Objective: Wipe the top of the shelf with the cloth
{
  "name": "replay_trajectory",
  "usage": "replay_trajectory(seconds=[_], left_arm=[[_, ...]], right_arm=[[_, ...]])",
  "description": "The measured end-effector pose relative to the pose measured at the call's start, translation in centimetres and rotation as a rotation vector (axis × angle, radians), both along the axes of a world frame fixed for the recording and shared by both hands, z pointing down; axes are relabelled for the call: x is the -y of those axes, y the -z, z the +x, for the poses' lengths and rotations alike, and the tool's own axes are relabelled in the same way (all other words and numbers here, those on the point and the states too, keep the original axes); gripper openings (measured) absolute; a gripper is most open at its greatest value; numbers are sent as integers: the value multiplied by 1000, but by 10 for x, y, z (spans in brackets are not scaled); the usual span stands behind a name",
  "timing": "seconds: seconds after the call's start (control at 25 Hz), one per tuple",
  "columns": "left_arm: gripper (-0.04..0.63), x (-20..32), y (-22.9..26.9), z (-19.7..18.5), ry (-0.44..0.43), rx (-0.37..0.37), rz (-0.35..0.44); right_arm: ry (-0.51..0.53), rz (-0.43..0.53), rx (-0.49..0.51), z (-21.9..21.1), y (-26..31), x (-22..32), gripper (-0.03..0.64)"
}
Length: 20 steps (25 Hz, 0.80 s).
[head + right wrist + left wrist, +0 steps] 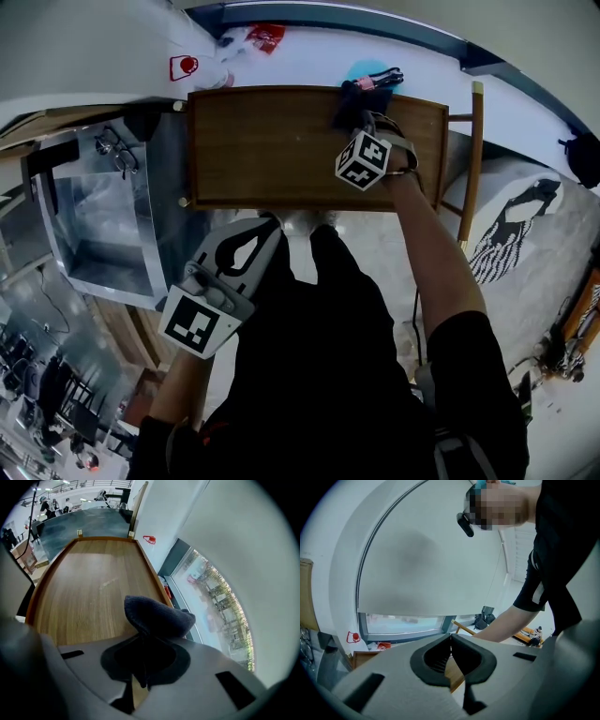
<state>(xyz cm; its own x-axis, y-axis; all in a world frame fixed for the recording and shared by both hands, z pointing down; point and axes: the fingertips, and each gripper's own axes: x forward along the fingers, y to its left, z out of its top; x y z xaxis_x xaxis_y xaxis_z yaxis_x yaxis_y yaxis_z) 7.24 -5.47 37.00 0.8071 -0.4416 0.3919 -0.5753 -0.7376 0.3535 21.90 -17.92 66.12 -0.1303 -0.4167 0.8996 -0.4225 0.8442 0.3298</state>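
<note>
Two grippers, one working.
Left gripper (262, 230) clenched, empty, off shelf's (262, 150) near edge; right gripper (359, 117) pinches cloth (157, 613) at far right corner. Press cloth flat; sweep leftward, passes overlapping.
</note>
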Motion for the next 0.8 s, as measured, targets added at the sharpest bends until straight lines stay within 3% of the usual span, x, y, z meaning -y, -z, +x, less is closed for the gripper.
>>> replay_trajectory(seconds=[0.8], left_arm=[[21, -4, 1, 63, -97, 3, 1]], right_arm=[[-214, -9, -50, 124, 0, -12, 28]])
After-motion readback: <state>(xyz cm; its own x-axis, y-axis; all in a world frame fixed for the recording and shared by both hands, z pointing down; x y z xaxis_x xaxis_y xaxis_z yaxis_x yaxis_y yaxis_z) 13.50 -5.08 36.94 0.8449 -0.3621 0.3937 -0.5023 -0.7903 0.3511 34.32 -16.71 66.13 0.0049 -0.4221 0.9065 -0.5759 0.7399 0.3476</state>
